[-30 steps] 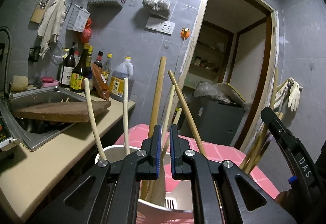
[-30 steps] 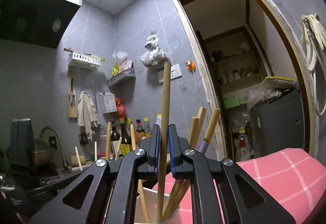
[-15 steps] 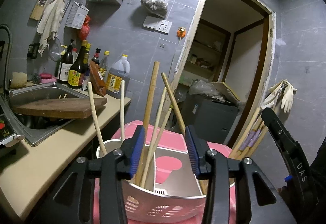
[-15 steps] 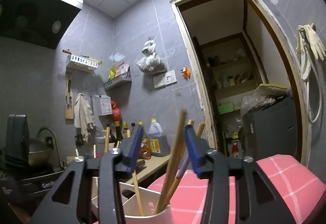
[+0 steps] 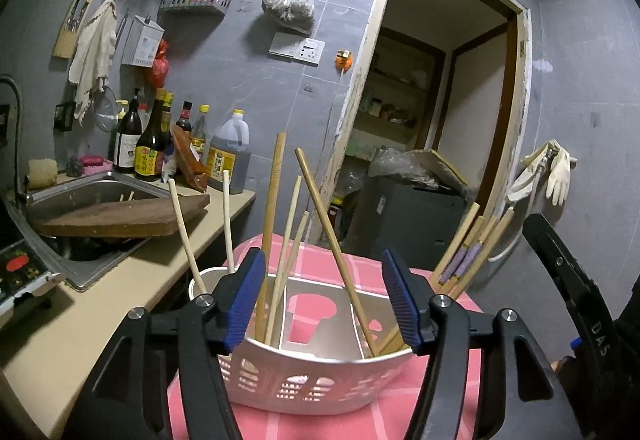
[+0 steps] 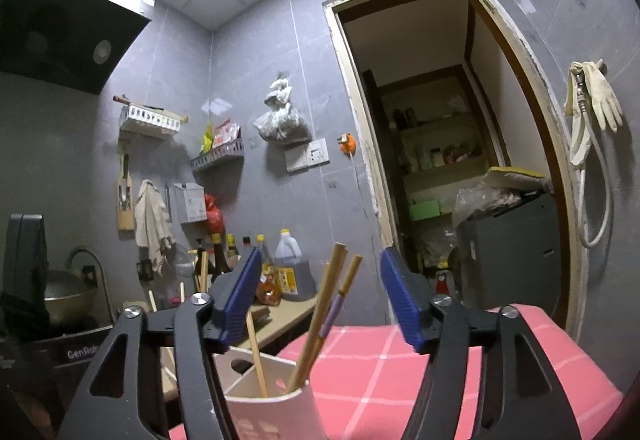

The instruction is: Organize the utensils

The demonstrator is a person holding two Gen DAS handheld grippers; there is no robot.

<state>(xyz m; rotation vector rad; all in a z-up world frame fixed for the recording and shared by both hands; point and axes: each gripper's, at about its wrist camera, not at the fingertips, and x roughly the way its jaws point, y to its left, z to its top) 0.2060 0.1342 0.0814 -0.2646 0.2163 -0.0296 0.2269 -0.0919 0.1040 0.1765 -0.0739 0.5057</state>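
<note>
**Wooden sticks lean loose, both grippers empty**

Left wrist: left gripper (image 5: 324, 300) gapes wide, holding nothing, over the white caddy (image 5: 320, 388). Chopsticks (image 5: 276, 240) tilt toward 12 and 1 o'clock; a clipped rim could tip them.

Right wrist: right gripper (image 6: 320, 300) equally spread, empty; purple-banded chopsticks (image 6: 324, 312) lean at 1 o'clock in the cup (image 6: 272, 412), risking a snag.

Premises: a domestic kitchen. Grey tiled walls; steel sink (image 5: 86, 196) set in a beige counter (image 5: 132, 272); sauce and oil bottles (image 5: 150, 144) lined against the wall; black range hood (image 6: 60, 36) overhead; wall-mounted racks (image 5: 196, 2) with packets; cloth (image 5: 94, 52) and rubber gloves (image 6: 600, 100) hung up; doorway (image 6: 440, 160) to a shelved pantry.
</note>
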